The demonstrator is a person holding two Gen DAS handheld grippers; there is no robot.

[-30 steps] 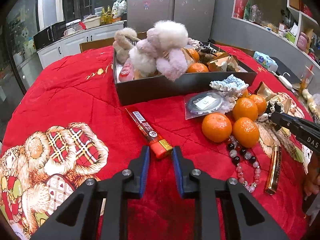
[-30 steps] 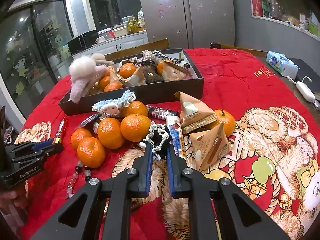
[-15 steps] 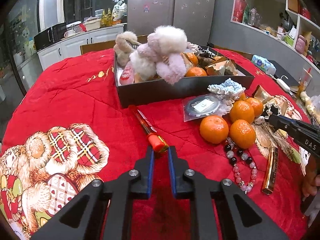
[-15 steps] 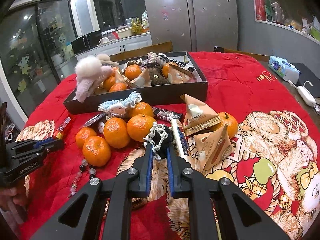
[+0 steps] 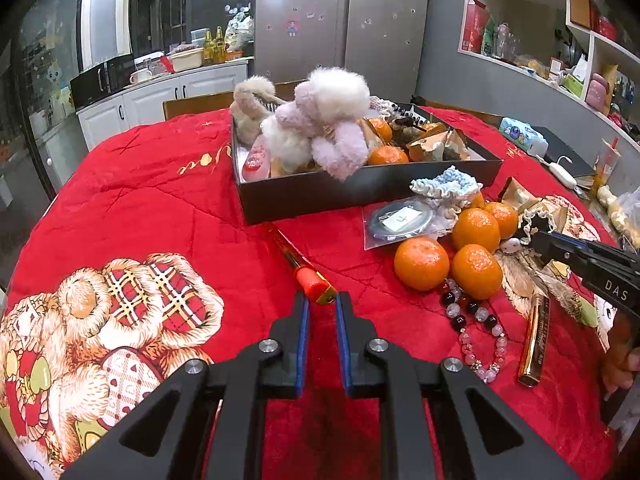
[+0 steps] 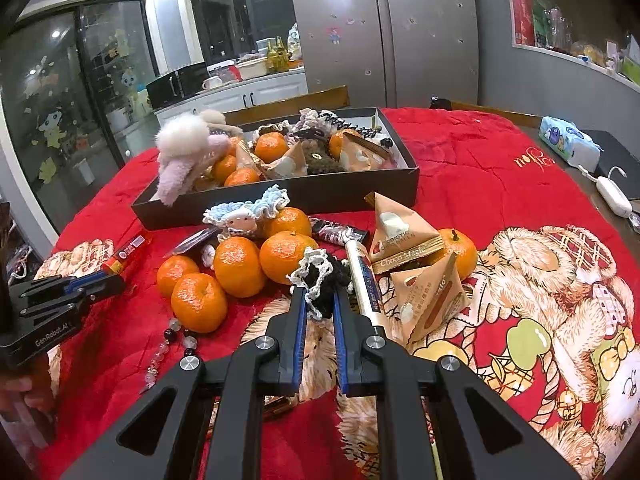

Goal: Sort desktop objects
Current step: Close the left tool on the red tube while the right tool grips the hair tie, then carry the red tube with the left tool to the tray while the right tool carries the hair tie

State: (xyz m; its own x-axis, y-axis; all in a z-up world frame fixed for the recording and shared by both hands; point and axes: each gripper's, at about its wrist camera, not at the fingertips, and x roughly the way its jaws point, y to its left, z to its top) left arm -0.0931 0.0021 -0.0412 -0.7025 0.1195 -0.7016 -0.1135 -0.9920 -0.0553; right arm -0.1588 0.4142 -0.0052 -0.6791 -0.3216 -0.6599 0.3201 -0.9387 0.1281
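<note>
My left gripper (image 5: 321,304) is shut on the near end of a long red snack stick (image 5: 304,270), which points toward the black box (image 5: 360,190); in the right wrist view this gripper (image 6: 114,280) holds the stick (image 6: 128,250) a little above the cloth. My right gripper (image 6: 320,300) is shut on a black scrunchie with white lace trim (image 6: 324,272), held among the oranges (image 6: 240,266); it also shows in the left wrist view (image 5: 538,236). The box holds fluffy plush toys (image 5: 320,124), oranges and snack packs.
On the red quilted cloth (image 5: 160,200) lie several oranges (image 5: 422,264), a bead bracelet (image 5: 476,332), a gold tube (image 5: 534,344), a bagged coil (image 5: 400,222), a blue-white crochet piece (image 6: 248,212), triangular snack packs (image 6: 404,236), a white tube (image 6: 364,276). A tissue pack (image 6: 568,142) sits far right.
My left gripper closed on the end of the red stick and lifted it a little. My right gripper rose slightly with the scrunchie still in it.
</note>
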